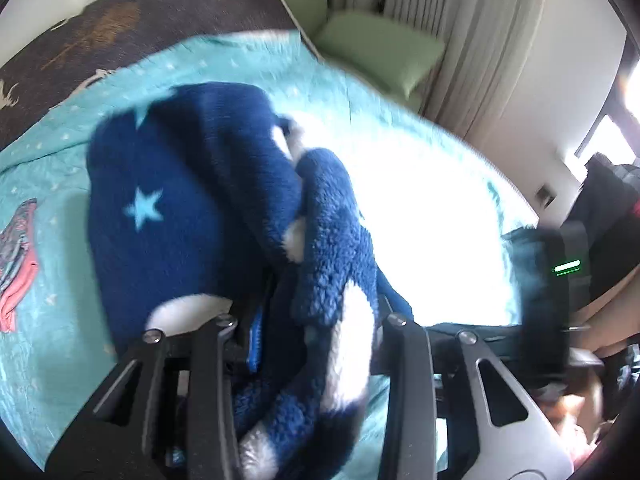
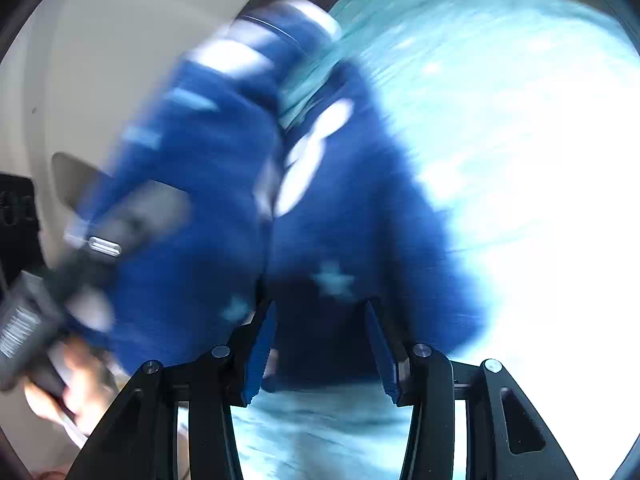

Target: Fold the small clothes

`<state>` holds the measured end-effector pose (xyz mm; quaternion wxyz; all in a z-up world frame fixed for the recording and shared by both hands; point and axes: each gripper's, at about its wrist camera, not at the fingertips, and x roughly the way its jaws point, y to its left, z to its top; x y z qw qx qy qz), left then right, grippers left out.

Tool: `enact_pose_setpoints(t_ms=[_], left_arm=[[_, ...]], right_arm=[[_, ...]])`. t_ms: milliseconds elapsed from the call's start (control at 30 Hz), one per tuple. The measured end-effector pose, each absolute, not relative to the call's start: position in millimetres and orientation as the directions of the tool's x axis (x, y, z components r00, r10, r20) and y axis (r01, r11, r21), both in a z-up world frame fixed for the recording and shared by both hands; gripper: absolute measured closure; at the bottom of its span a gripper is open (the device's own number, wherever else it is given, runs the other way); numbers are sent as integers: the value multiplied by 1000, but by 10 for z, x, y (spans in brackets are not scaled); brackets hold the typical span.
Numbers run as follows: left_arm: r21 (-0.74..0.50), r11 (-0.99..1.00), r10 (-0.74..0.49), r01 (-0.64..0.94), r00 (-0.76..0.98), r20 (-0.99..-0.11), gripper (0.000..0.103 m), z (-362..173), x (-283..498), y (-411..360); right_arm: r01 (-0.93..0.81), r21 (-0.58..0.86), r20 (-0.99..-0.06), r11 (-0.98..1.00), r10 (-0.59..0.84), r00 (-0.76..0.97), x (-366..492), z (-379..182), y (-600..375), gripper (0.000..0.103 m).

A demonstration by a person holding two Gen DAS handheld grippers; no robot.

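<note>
**Fleece lifted between both tongs, mid-fold**

From my left wrist: my left tongs (image 1: pixel 308 332) are clenched on a thick bunch of the navy blue fleece garment with pale stars and white patches (image 1: pixel 192 208), which hangs bunched over the turquoise star-dotted bedspread (image 1: pixel 72 312). The danger I judge here is the bulky wad slipping, since only a fold edge is pinched. A dark deer-print blanket (image 1: pixel 120 24), green cushions (image 1: pixel 376 52) and pale curtains (image 1: pixel 472 40) lie beyond; a pink patterned cloth (image 1: pixel 18 256) sits at the left edge.

From my right wrist: heavily blurred. My right tongs (image 2: pixel 322 344) grip the garment's lower hem between the blue pads (image 2: pixel 264 348). Uneven pulling could twist the fold.
</note>
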<state>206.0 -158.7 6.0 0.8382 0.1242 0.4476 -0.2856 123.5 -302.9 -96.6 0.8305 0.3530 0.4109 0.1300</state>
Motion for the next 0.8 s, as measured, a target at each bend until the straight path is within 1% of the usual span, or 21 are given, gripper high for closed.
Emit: enact_pose_setpoints(t_ms=[67,133,167,233,333,433,567,600,700,733,800], left_arm=[[2,813,-331,583,465,-821,63,-70,2045,-1781],[7,810,-340,586,479,-810,53,-60,2015,-1874],[-10,807,-355,590,472,-807,51,-37,2025,-1877],[-51,804,-384,593,451,-806,46,12,2014,-1823],[-89,792,-415,603,426,-804,40,83,2030,-1771],[-162,764,-478,625,378,-793,34,110,2014,-1744],[-291,725,-564,624,296,-771,33,114,2058,-1660],[-342,705,-596,622,258,-760,33,115,2051,-1645],[-535,600,-719,594,107,-687,33,181,2012,-1481],[-563,578,-741,590,92,-665,33,229,1991,-1420],[-534,594,-741,602,151,-655,33,345,1904,-1271]], right_arm=[[106,683,-594,722,466,656,1068,-919,-3206,55],[142,657,-608,740,410,679,924,-876,-3318,49],[148,651,-609,744,396,687,877,-863,-3352,47],[155,657,-602,737,390,696,824,-848,-3401,47],[147,688,-567,710,401,719,726,-809,-3562,47],[108,700,-532,706,414,738,840,-690,-3560,47],[69,702,-499,709,421,758,846,-487,-3641,47],[67,700,-495,711,416,763,859,-471,-3663,47],[78,689,-497,721,391,775,842,-419,-3706,46],[83,684,-502,725,386,774,840,-421,-3714,46],[91,675,-516,733,380,767,826,-456,-3699,46]])
